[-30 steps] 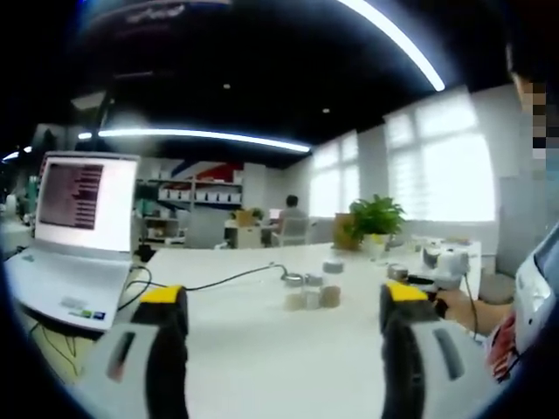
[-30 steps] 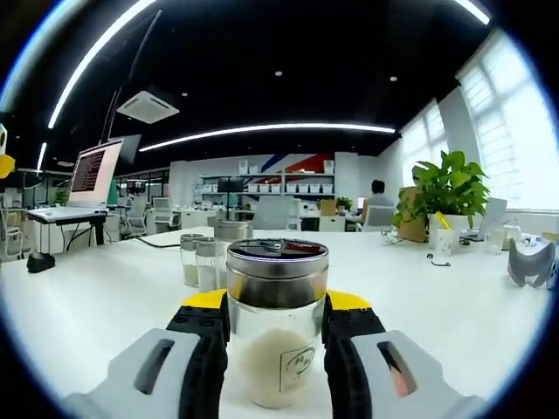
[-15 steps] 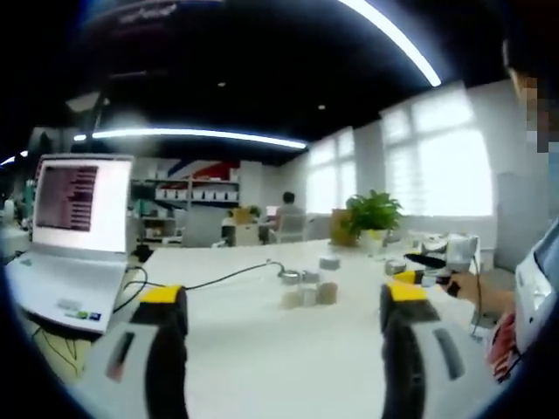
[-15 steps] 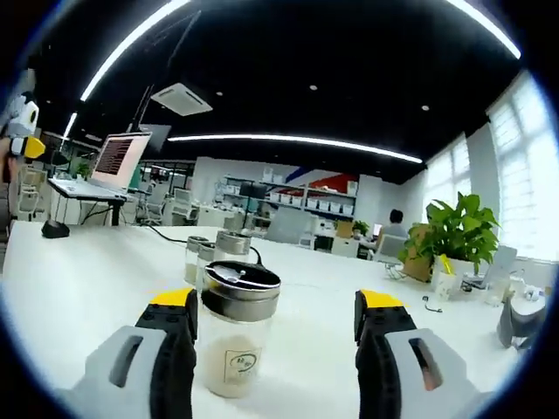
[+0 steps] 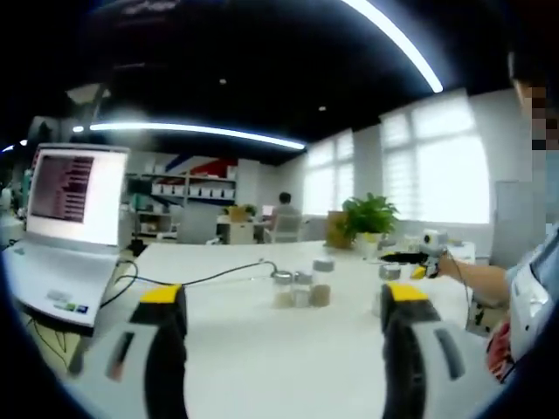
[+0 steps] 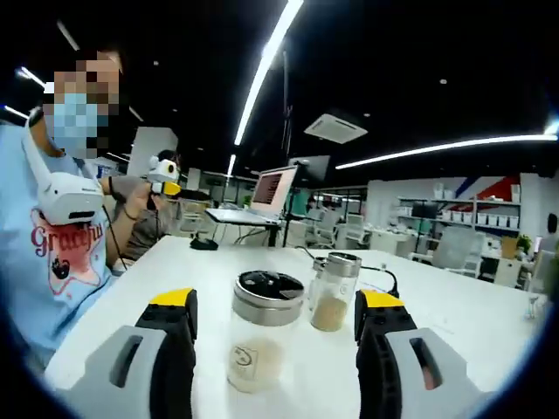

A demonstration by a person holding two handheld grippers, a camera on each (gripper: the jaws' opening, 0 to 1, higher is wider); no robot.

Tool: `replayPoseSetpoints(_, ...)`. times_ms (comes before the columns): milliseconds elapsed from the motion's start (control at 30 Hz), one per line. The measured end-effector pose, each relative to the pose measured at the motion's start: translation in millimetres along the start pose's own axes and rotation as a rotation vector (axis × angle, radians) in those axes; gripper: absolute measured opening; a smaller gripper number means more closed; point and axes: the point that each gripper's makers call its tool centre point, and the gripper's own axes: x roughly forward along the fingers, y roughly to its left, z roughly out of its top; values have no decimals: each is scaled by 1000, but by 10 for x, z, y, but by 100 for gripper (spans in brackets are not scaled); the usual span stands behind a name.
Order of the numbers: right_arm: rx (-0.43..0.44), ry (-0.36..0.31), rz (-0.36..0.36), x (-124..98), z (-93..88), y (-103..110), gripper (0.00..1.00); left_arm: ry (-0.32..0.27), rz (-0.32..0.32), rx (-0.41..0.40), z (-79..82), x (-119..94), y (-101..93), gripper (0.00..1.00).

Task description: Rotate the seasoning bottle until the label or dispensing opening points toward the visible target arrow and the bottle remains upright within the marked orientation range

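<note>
My right gripper (image 6: 272,319) stands open around the upright seasoning bottle (image 6: 261,330) near the table (image 6: 489,323) edge; my left gripper (image 5: 278,310) gapes empty.

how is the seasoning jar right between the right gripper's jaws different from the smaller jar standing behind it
In the right gripper view, the near seasoning jar looks wider, with a broad dark-topped metal lid; the smaller jar behind is narrower, with a small lid. The near jar holds pale whitish grains and bears a label mark; the smaller jar holds tan seasoning. Both are clear glass, upright on the white table, ungripped.
</note>
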Motion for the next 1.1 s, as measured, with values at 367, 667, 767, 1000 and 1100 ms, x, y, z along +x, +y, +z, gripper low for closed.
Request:
replayPoseSetpoints(367,165,53,447,251,-272,455,66,7,-18,18,-14,32,-76,96)
replayPoseSetpoints(667,183,22,550,410,-415,577,45,27,-20,7,-85,68,-71,96)
replayPoseSetpoints(767,178,7,544,407,-411,503,45,28,-20,9,-90,79,-77,96)
replayPoseSetpoints(1000,154,37,437,457,-460,331,44,48,-38,2,-138,111,-120,96)
replayPoseSetpoints(1100,137,45,344,493,-457,268,44,39,-37,7,-120,105,-122,95)
